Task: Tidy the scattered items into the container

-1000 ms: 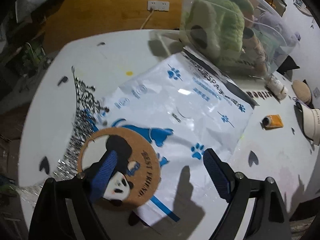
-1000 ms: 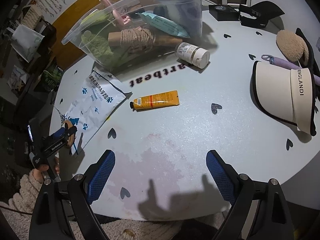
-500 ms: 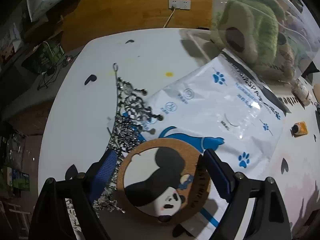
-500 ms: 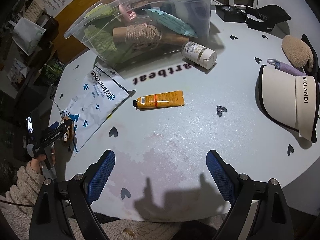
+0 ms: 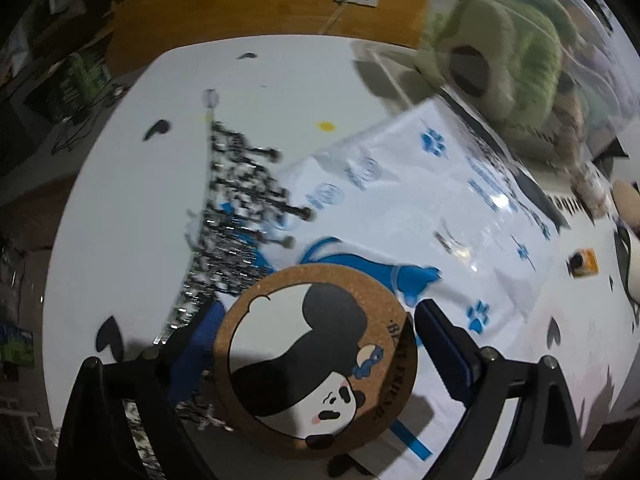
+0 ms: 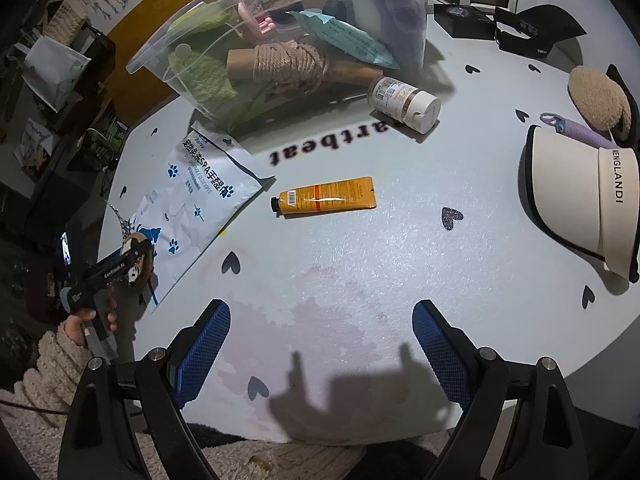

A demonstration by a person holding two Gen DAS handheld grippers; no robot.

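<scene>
Cork panda coaster (image 5: 316, 360) now being centred between left gripper (image 5: 316, 344) fingers, jaws spread around it, right gripper (image 6: 320, 344) being held spread above table (image 6: 360, 248).

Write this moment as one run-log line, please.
left claw: open around round cork panda coaster | right claw: open, holds nothing | orange tube: on white table | clear plastic container: partly filled

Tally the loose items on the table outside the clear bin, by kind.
Visors/caps: 2, cream and black
Bottle: 1
Orange tube: 1
Paw-print pouch: 1
Cork coaster: 1
Bath puff: 1
Silver chain piece: 1
Black box: 1
Total: 9
</scene>
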